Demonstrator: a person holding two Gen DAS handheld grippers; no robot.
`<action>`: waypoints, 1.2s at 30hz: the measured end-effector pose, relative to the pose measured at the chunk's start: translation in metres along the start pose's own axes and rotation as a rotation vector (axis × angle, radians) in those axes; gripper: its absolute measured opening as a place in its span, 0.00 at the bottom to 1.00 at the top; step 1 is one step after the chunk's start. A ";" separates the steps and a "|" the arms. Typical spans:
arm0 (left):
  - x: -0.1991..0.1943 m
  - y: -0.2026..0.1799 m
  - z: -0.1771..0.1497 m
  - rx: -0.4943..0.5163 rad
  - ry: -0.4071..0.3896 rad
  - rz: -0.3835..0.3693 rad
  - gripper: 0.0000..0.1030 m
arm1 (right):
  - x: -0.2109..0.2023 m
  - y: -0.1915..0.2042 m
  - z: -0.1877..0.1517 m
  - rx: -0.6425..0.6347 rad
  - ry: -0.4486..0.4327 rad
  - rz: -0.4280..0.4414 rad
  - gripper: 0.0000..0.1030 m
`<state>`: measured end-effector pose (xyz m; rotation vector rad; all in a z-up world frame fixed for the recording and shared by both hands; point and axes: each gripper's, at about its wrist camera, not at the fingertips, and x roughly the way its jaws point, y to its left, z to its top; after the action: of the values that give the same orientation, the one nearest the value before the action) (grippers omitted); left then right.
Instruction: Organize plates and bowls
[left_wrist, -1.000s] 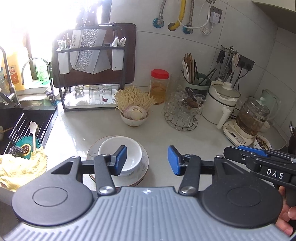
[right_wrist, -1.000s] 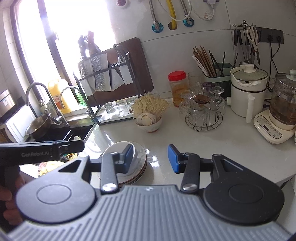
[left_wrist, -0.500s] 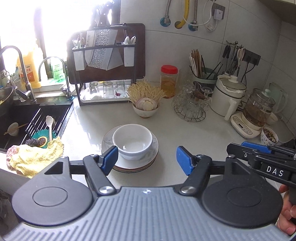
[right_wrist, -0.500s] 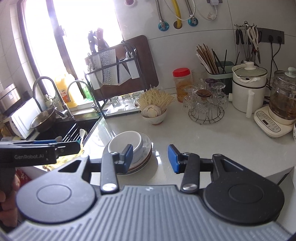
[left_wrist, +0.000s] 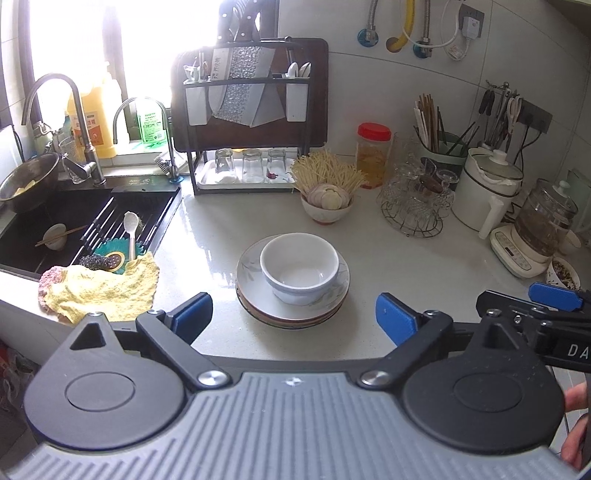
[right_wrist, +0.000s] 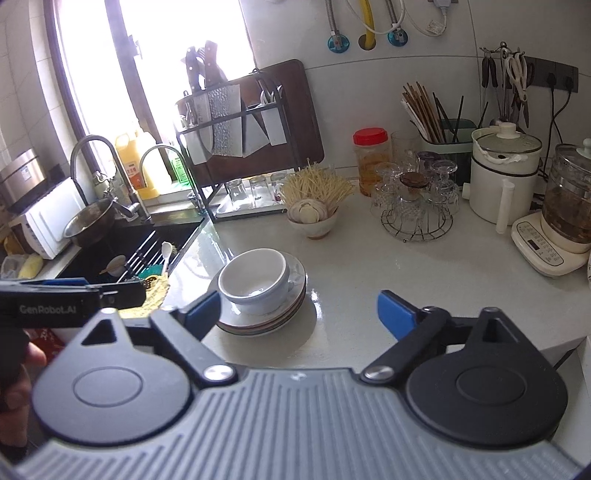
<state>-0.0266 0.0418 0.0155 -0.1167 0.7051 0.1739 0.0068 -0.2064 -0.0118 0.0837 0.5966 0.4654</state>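
White countertop (left_wrist: 399, 258); black sink (left_wrist: 55, 221) at left holding a white spoon (left_wrist: 131, 230) on a rack, with a yellow cloth (left_wrist: 99, 291) draped over its near edge; black rack (left_wrist: 247, 110) with knives above three upturned glasses (left_wrist: 251, 166); bowl of garlic and dry noodles (left_wrist: 327, 195); red-lidded jar (left_wrist: 373, 155); wire stand of glass cups (left_wrist: 415, 201); chopstick holder (left_wrist: 439, 147); white electric pot (left_wrist: 487, 184); glass kettle (left_wrist: 543, 229) on its base
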 end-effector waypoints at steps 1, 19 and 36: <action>-0.001 0.001 0.000 -0.006 -0.001 0.005 0.95 | -0.001 0.000 0.000 0.004 -0.008 0.005 1.00; -0.015 0.004 -0.022 -0.060 0.045 0.049 0.96 | -0.011 0.009 -0.012 -0.015 0.020 0.062 1.00; -0.027 -0.008 -0.031 -0.043 0.038 0.063 0.97 | -0.020 0.002 -0.017 -0.008 0.016 0.063 1.00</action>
<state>-0.0646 0.0252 0.0102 -0.1389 0.7435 0.2481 -0.0176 -0.2145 -0.0147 0.0914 0.6095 0.5304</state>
